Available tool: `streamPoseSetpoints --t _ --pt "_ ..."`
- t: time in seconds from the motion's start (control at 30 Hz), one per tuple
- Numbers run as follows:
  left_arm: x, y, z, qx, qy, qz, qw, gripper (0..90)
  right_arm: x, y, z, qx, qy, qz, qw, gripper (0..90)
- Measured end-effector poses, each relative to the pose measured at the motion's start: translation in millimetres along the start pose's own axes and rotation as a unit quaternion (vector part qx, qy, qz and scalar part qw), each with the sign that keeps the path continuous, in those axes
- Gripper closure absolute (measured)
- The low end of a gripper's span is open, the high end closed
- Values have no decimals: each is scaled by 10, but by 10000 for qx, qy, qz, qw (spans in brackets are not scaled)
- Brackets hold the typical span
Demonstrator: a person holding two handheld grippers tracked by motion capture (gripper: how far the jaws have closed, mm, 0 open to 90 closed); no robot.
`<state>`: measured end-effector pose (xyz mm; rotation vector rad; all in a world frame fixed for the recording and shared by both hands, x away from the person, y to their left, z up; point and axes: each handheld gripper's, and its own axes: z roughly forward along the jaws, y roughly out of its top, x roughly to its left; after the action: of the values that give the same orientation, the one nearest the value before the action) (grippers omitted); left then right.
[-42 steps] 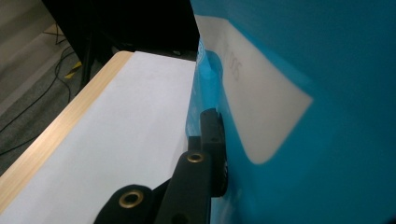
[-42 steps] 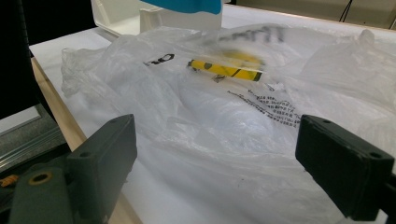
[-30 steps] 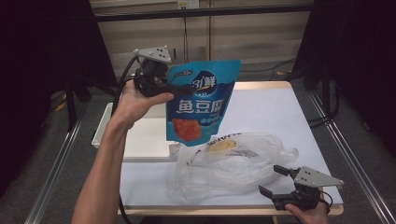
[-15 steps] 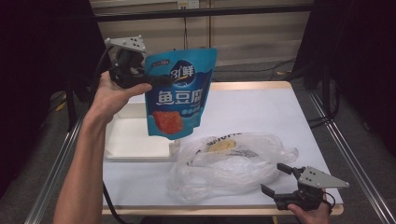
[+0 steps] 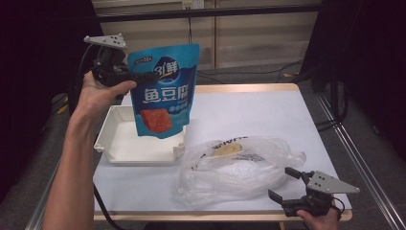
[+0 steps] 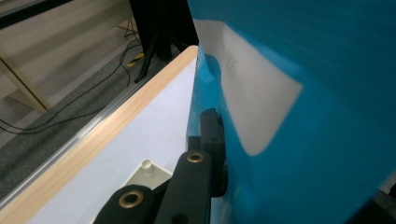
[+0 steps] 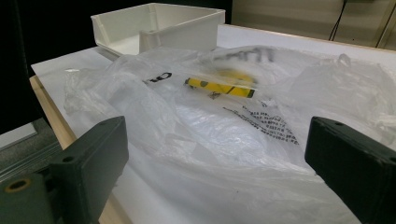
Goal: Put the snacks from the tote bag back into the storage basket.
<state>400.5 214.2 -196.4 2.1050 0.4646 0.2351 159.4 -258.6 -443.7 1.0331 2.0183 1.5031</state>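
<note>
left tongs (image 5: 143,76) pinch the blue snack pouch (image 5: 165,91) by its upper edge, holding it in the air above the white tray (image 5: 136,143). right tongs (image 5: 287,187), jaws just opening and now spread wide, sit at the clear plastic bag (image 5: 234,167) on the counter (image 5: 249,110).

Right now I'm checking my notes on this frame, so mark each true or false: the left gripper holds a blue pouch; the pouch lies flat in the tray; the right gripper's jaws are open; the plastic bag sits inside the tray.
1. The left gripper holds the blue pouch: true.
2. The pouch lies flat in the white tray: false, it hangs in the air above the tray.
3. The right gripper has open jaws: true; they have just been opening, with nothing pinched.
4. The clear plastic bag sits inside the tray: false, it lies on the table beside it.
</note>
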Motion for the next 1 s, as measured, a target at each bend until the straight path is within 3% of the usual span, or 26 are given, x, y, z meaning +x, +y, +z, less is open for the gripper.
streamPoseSetpoints --t 0.4,0.47,0.63,1.0 --pt "217 -133 -45 15 229 -225 9995 900 -4 -5 14 52 25 15 10000 59" --pt "231 -156 -47 -145 248 -316 9991 900 -9 -8 17 60 17 20 10000 59" --pt "263 -220 -15 -233 235 -309 9990 900 -4 -9 18 82 21 15 10000 59" --pt "420 -359 136 -154 334 -397 9985 900 -1 -16 34 115 35 8 9999 59"
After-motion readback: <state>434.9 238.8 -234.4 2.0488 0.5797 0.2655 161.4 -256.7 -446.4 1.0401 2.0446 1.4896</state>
